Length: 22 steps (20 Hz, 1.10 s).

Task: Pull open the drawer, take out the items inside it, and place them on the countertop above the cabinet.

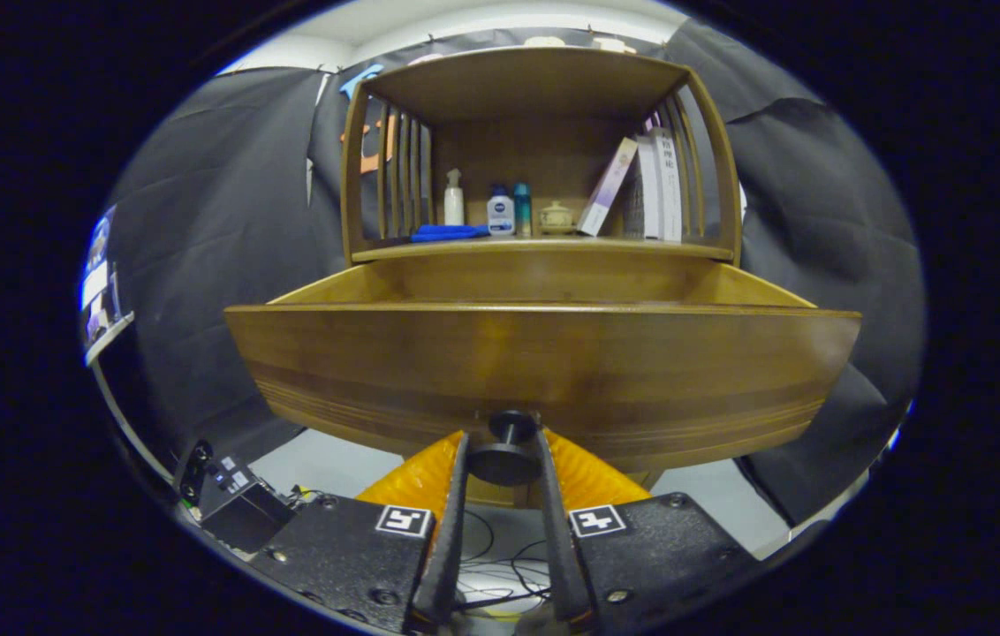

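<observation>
Setting: black cloth wall behind a wooden cabinet (544,150).
Gripper (504,446): fingers clenched on the dark round knob (504,455) from both sides.
Drawer (544,371): pulled out, its front just ahead of the fingers.
Countertop (544,250): beyond the drawer, holding a blue cloth (449,232), bottles (500,212) and books (655,181).

gripper (504,446) with two black textured finger mounts, square black-and-white marker tag (403,520) on each, round screws (384,596) in the plates, thin flat fingers (450,521)
</observation>
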### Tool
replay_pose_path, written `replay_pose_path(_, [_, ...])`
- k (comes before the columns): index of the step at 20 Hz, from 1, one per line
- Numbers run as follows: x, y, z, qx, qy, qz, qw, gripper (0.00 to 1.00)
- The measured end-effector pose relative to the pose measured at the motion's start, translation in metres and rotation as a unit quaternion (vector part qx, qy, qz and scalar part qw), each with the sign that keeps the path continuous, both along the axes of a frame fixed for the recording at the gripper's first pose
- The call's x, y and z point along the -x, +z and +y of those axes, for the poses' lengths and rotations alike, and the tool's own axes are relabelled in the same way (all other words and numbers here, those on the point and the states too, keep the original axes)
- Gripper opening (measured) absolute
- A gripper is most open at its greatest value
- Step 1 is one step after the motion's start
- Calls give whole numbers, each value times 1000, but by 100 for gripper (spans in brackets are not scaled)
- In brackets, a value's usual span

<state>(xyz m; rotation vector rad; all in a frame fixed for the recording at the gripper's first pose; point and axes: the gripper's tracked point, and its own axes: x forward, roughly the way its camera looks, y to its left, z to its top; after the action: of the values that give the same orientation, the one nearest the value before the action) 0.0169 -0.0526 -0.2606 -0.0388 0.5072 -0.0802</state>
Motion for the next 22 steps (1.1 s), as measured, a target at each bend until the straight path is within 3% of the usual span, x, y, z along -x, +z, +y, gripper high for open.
replay_pose_path(2, [5,22,5,-10,14,-9,1000,50])
replay_pose_path(5, [9,64,16,-25,44,-9,999,51])
replay_pose_path(8, [-3,105,31,-65,67,-19,995,73])
replay_pose_path(11, [-29,117,29,-74,59,9,995,94])
replay_pose_path(15, [-64,110,33,-93,72,73,990,95])
replay_pose_path(18, [-85,94,21,-88,57,140,985,95])
replay_pose_path(22, [-97,62,16,-84,58,258,961,95])
